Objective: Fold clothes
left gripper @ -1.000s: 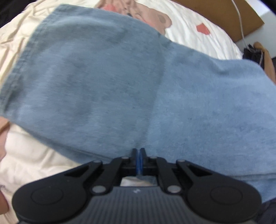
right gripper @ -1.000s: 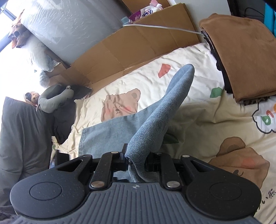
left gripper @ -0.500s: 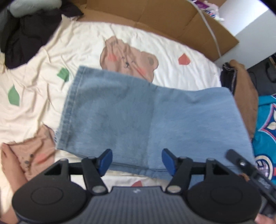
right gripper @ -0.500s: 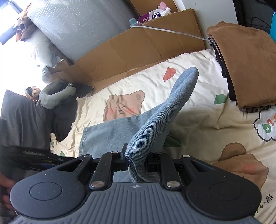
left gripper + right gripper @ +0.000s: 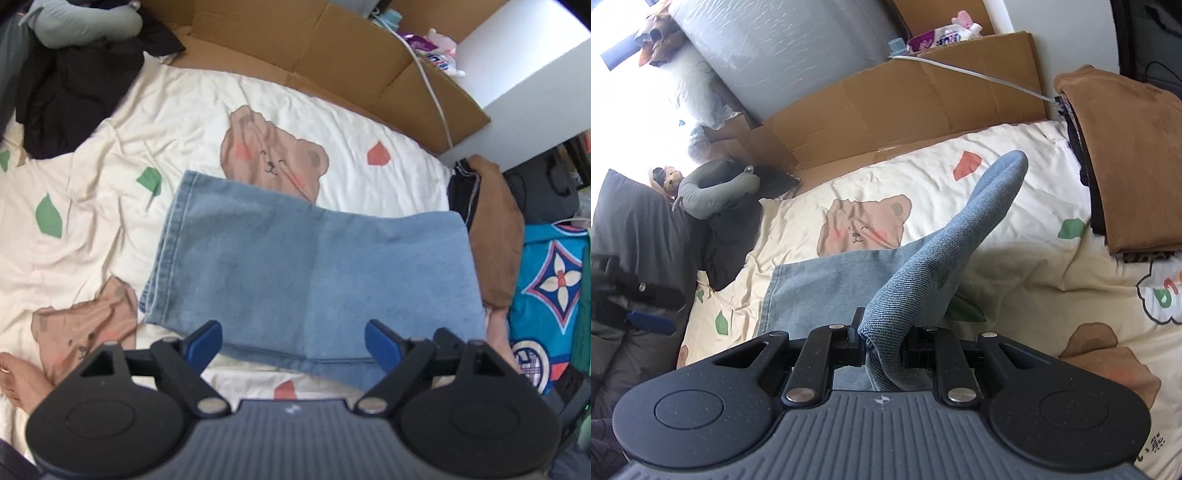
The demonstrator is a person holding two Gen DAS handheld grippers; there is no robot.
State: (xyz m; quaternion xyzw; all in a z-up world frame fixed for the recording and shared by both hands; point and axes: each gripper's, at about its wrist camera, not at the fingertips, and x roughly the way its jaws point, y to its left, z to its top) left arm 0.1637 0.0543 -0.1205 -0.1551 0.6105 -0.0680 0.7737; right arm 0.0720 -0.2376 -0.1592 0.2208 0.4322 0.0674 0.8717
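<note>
Pinching a raised fold of the light-blue denim jeans, right gripper fingers clamped tight on the cloth. Left gripper hovers over the near edge, fingers spread wide, holding nothing. Jeans lie folded on the cream bear-print bed sheet.

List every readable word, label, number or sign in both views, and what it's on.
"熊" (probable; small, at the frame edge): black print on the bedsheet, lower right of the right wrist view.
Coloured letters in the cloud print on that sheet: cut off, unreadable.
Detergent pack labels: too blurred.
Round badge on the blue garment: too blurred.
</note>
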